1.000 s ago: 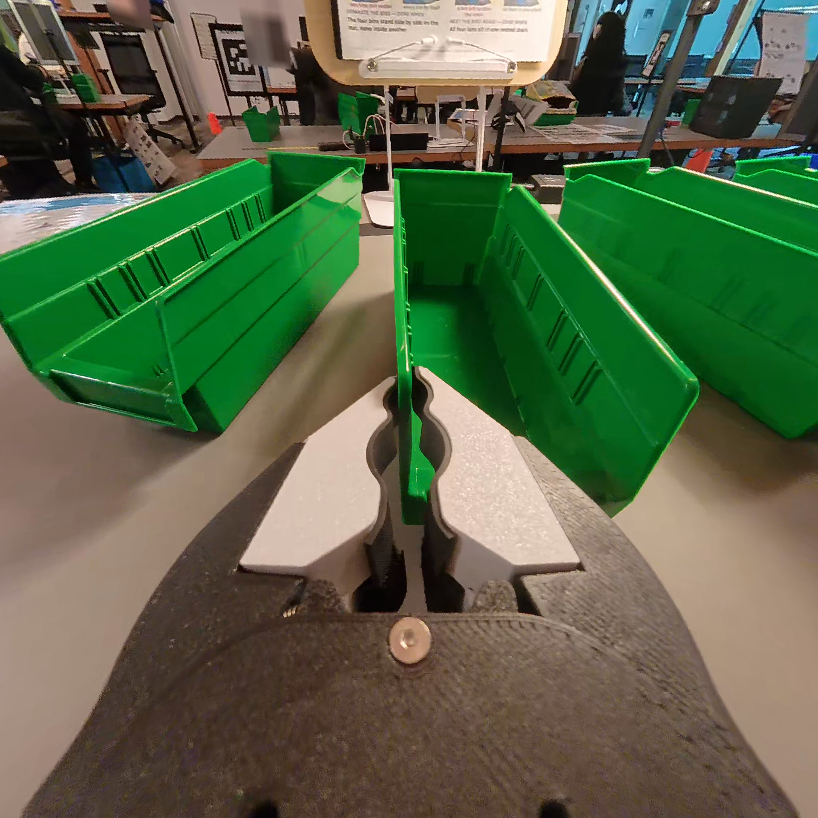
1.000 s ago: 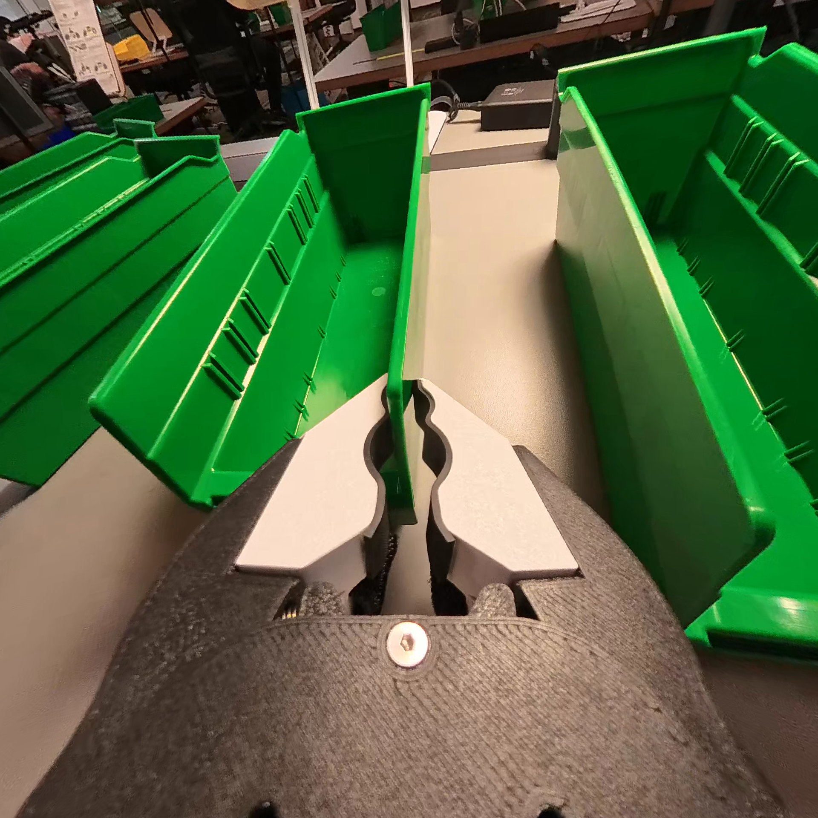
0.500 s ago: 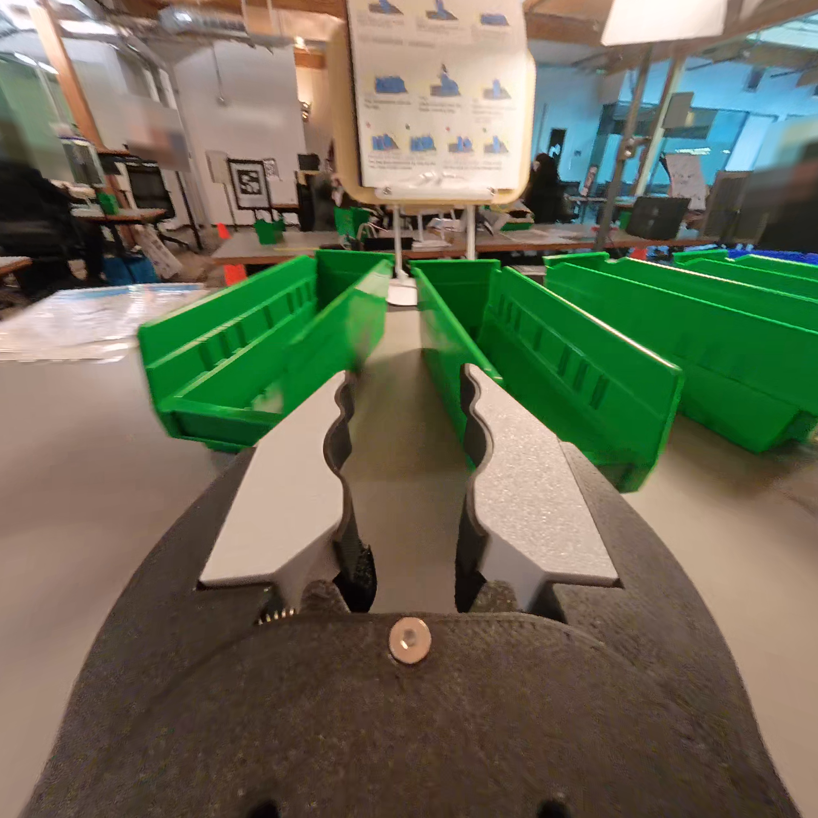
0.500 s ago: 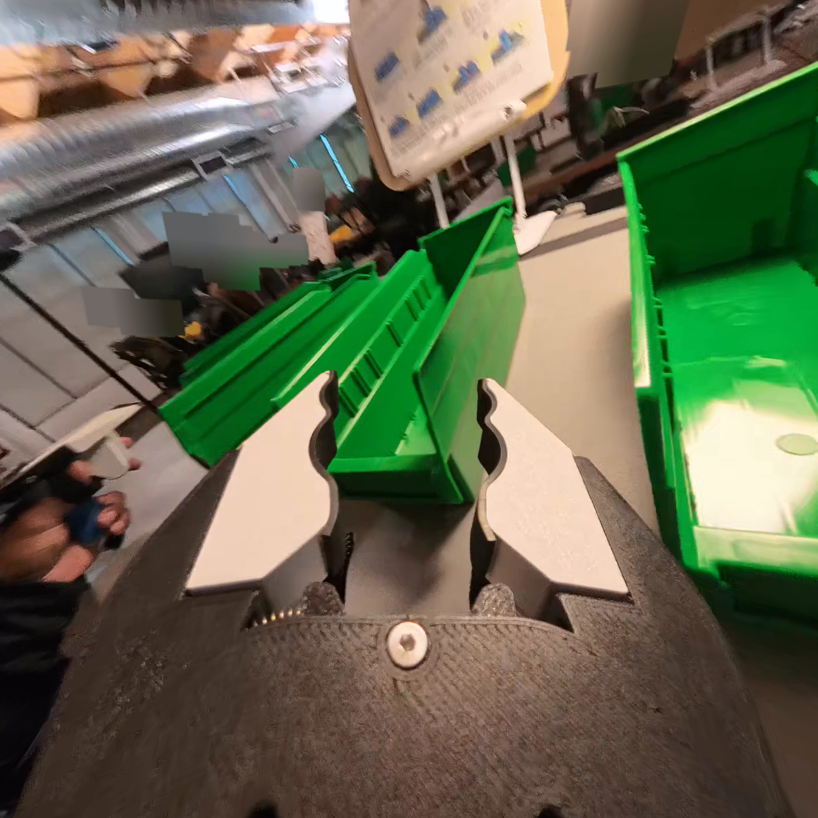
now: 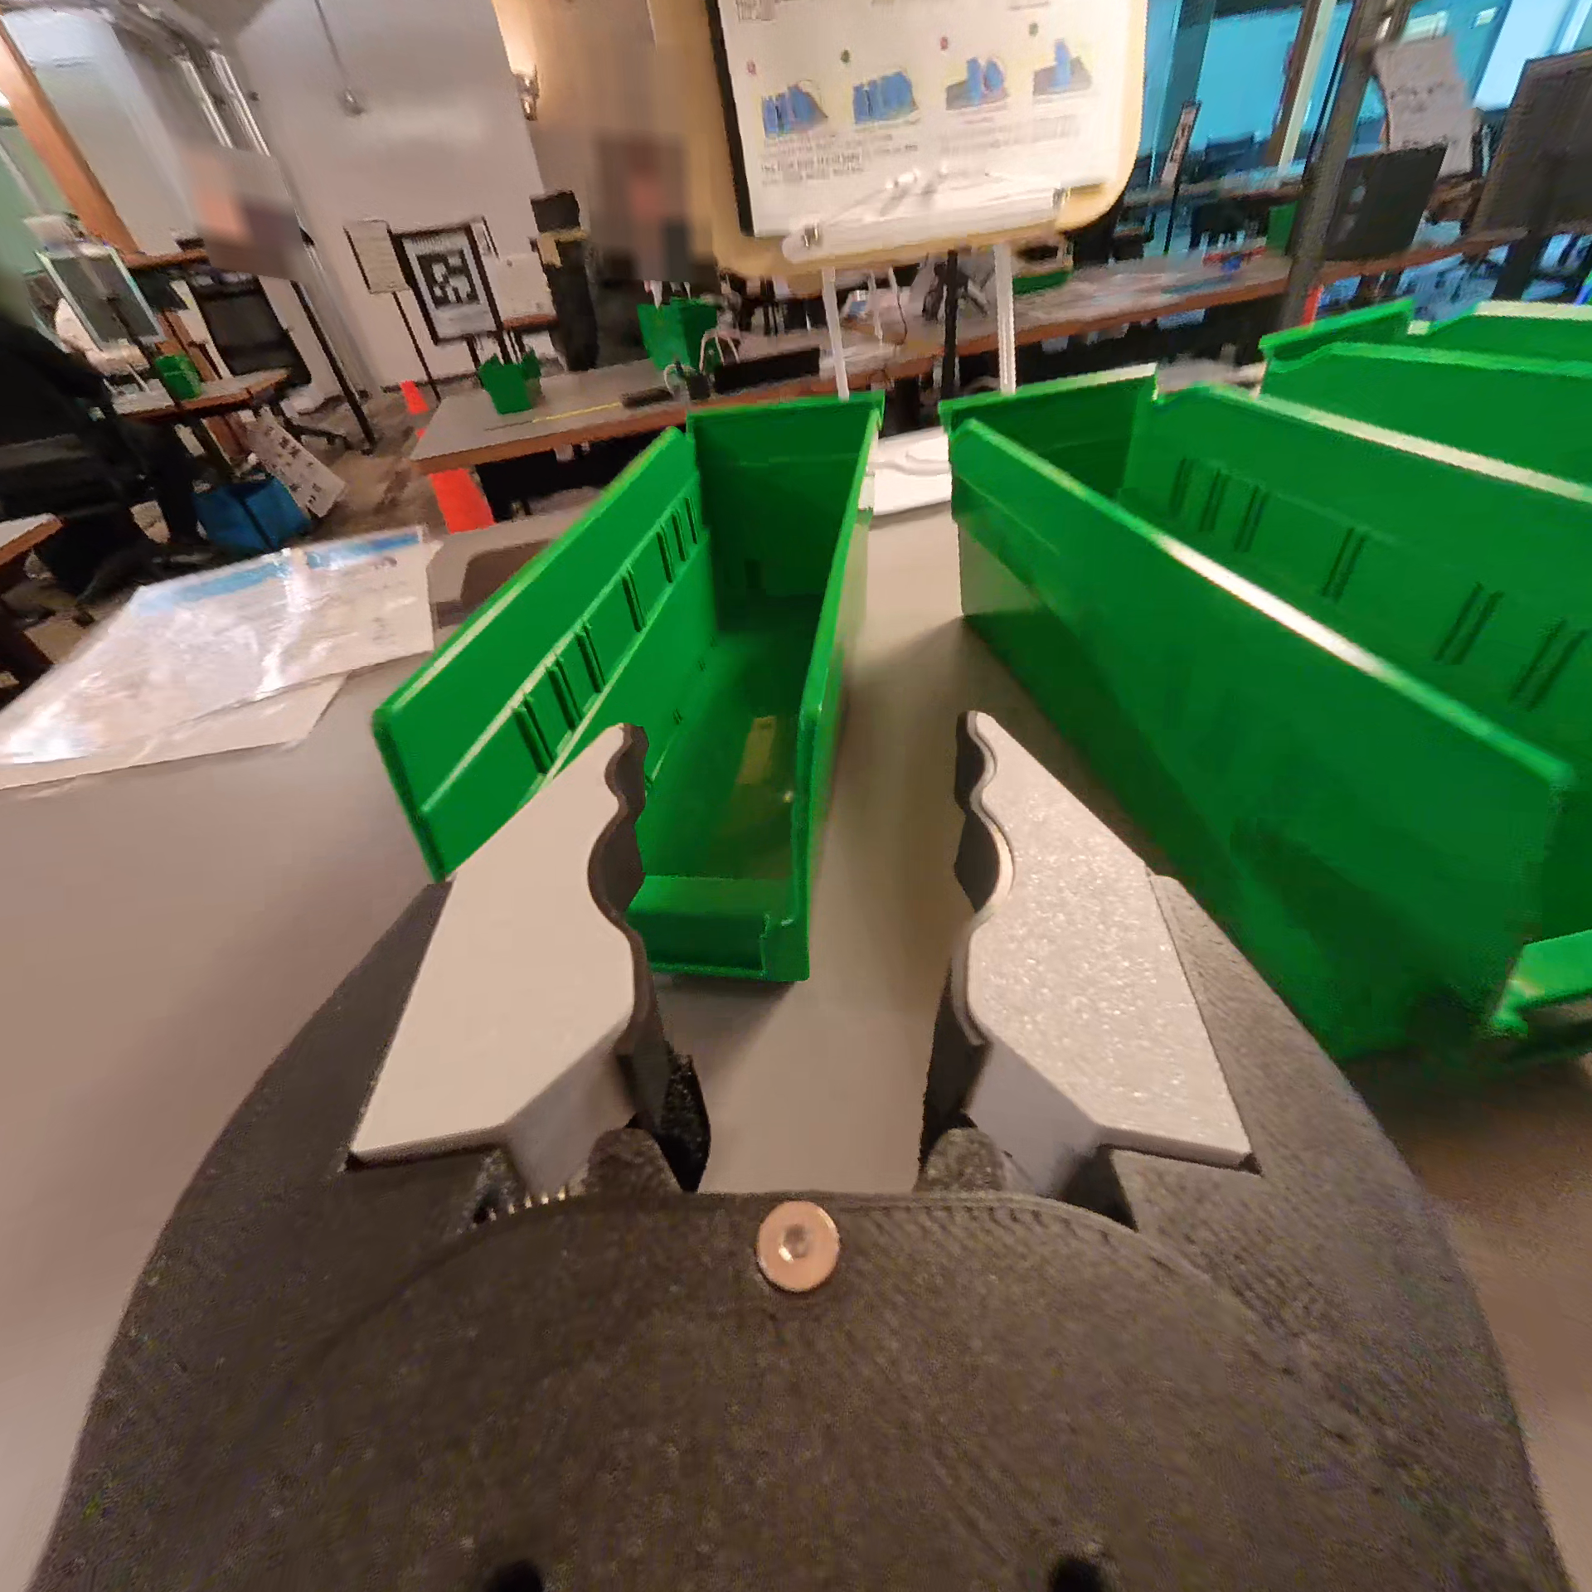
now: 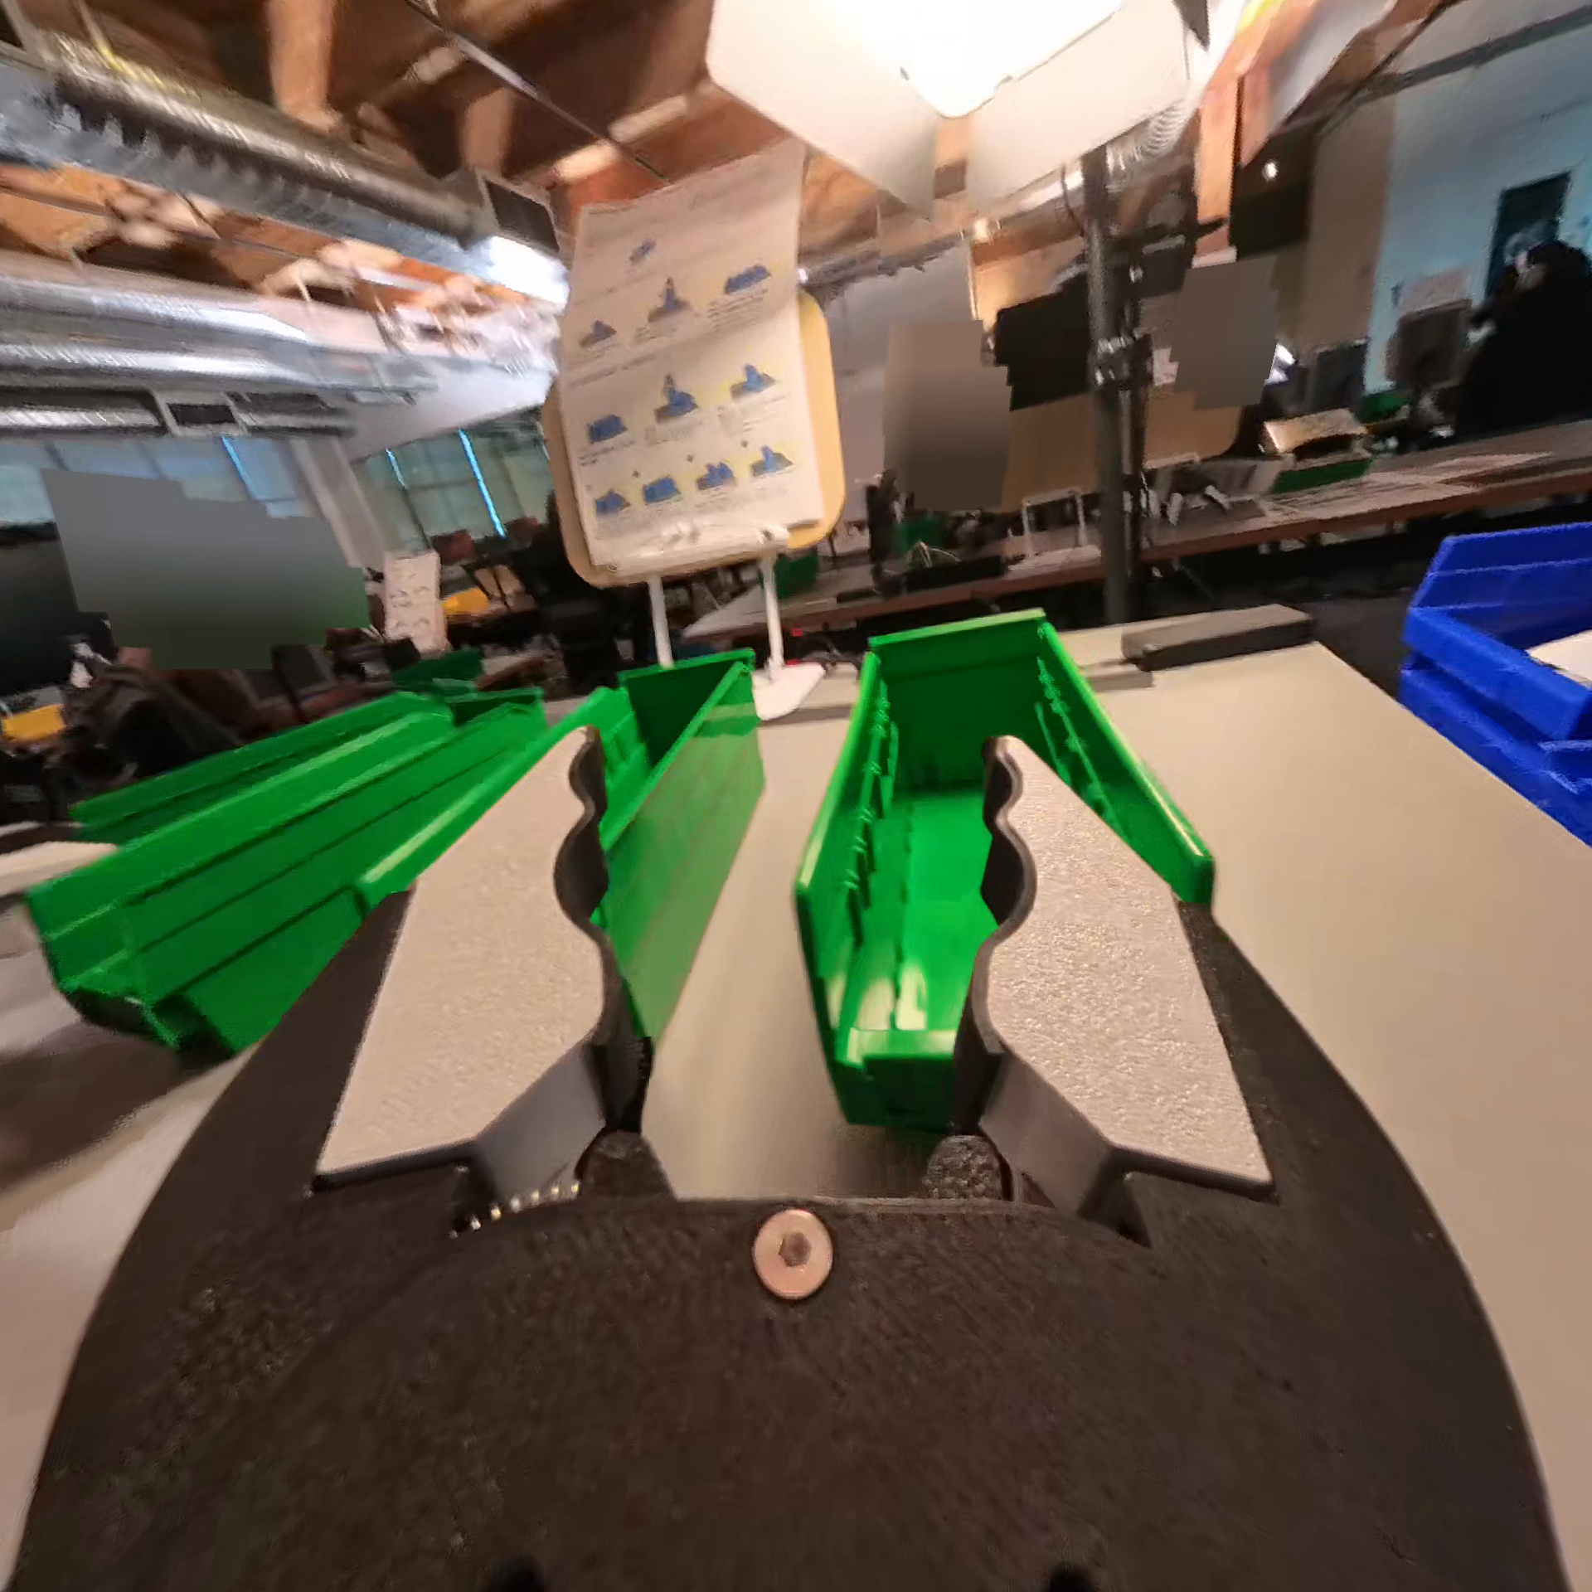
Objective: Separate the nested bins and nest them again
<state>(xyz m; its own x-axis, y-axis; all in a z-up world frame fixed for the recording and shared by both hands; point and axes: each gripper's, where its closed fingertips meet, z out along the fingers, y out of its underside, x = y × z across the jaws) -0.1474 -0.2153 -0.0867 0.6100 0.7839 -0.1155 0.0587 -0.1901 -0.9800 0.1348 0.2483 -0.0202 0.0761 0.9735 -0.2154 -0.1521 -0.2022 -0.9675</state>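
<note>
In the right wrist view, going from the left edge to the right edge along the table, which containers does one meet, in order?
Nested green bins → single green bin → second single green bin → stacked blue bins at the right edge.

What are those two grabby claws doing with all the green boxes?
A person holds two grippers and is sorting long green bins on a grey table. Right now neither claw holds anything: the left gripper and the right gripper are both wide open, above the table. The green bins stand apart, side by side, like the one nearest the left gripper and the one ahead of the right gripper. Blue bins wait at the right.
</note>
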